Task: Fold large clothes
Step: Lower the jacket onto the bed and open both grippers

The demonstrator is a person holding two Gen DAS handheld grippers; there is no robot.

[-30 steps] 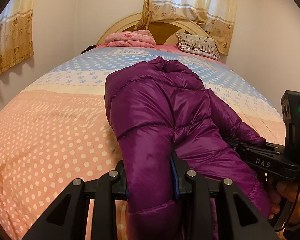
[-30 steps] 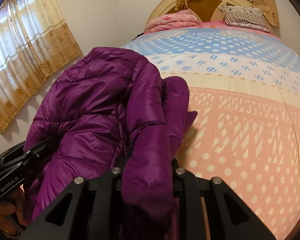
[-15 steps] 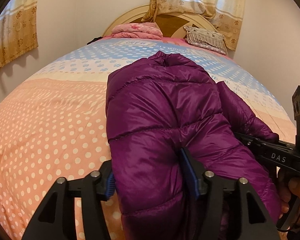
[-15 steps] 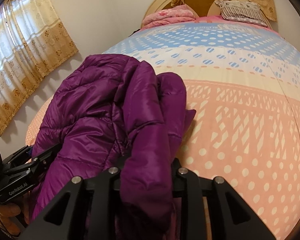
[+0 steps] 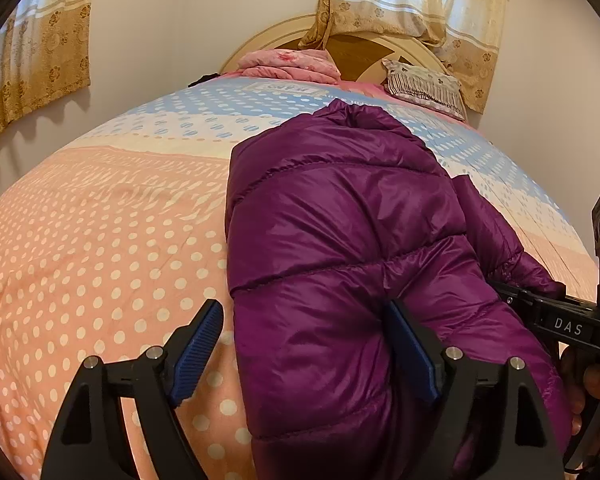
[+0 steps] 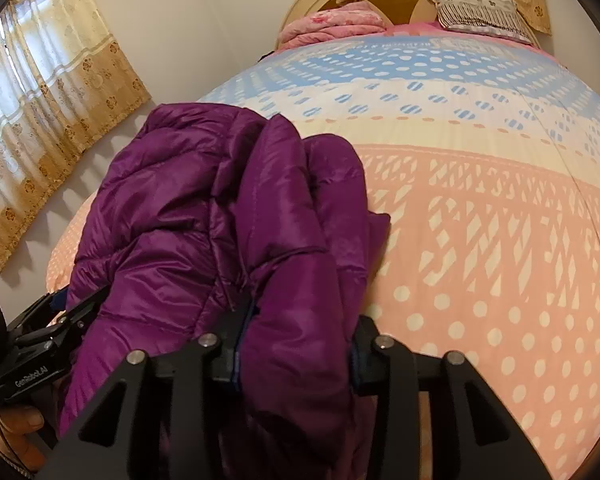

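Observation:
A purple puffer jacket (image 5: 340,220) lies bunched on the bed (image 5: 100,240), running away from me. My left gripper (image 5: 306,344) is open; its blue-padded fingers (image 5: 198,336) stand wide apart around the jacket's near end, and the left one is clear of the cloth. My right gripper (image 6: 296,344) is shut on a fold of the jacket (image 6: 188,208) at its near right side. The right gripper also shows at the right edge of the left wrist view (image 5: 540,312). The left gripper shows at lower left in the right wrist view (image 6: 66,312).
The bed has a pink, cream and blue dotted cover. A pink folded blanket (image 5: 288,64) and a striped pillow (image 5: 424,86) lie at the headboard. Walls with curtains (image 5: 32,60) close both sides.
My left gripper has opened and let go of the jacket's near end, which has settled lower. My right gripper keeps its hold and has shifted slightly.

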